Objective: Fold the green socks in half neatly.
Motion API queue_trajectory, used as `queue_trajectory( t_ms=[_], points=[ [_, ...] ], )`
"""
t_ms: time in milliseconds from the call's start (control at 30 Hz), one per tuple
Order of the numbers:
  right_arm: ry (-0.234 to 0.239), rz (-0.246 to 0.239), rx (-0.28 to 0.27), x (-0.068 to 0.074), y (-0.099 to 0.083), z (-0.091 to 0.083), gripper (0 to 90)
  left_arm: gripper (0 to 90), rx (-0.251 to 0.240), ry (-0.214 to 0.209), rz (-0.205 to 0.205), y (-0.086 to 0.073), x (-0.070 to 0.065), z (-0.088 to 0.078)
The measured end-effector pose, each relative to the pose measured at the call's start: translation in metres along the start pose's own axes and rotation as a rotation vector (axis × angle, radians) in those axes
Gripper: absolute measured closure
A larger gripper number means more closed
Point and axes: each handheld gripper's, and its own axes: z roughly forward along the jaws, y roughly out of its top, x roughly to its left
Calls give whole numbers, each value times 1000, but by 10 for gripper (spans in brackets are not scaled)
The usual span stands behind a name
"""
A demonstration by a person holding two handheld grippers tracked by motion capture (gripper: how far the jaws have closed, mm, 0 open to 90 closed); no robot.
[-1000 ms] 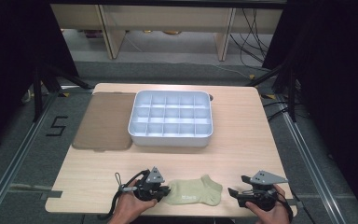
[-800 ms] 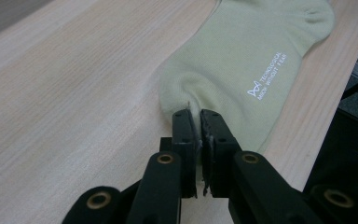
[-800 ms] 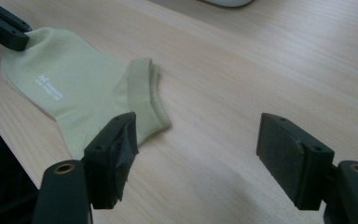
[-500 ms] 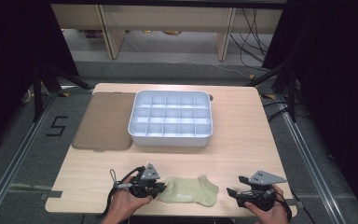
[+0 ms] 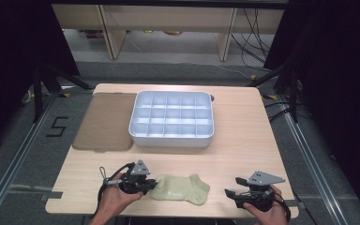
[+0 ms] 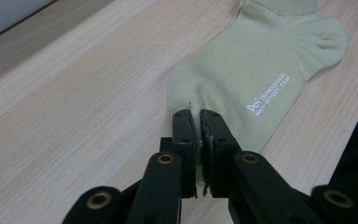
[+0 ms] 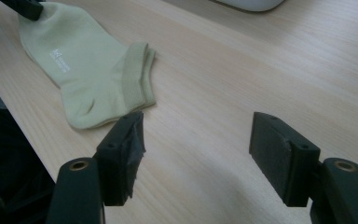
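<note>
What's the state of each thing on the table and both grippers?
sock: flat on table, toe end pinched.
left gripper: shut on sock toe.
right gripper: open, jaws just been closing, nothing between them.
compartment tray: upright, cells empty.
brown mat: flat, left of tray.

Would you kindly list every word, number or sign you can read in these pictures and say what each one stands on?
"TECHNOLOGICAL" over a second line, roughly "AMONG WITHOUT FEAR" but too blurred to be sure, beside a small logo: printed in white on the green sock.
"5": marked on the floor left of the table.
</note>
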Motion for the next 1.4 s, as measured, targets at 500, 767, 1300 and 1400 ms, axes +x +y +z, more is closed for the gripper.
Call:
queue_trajectory(
  t_ms=[500,767,1300,1400],
  points=[
    [109,-56,-5,19,18,21,546,843,19,2,-3,-4,12,-14],
    [154,-153,38,40,37,51,775,843,18,-16,-7,0,8,-18],
    [167,-232,120,52,57,99,853,842,3,-19,22,9,2,-26],
    [171,-224,132,53,56,108,865,842,-5,-24,22,13,-1,-27]
  ],
)
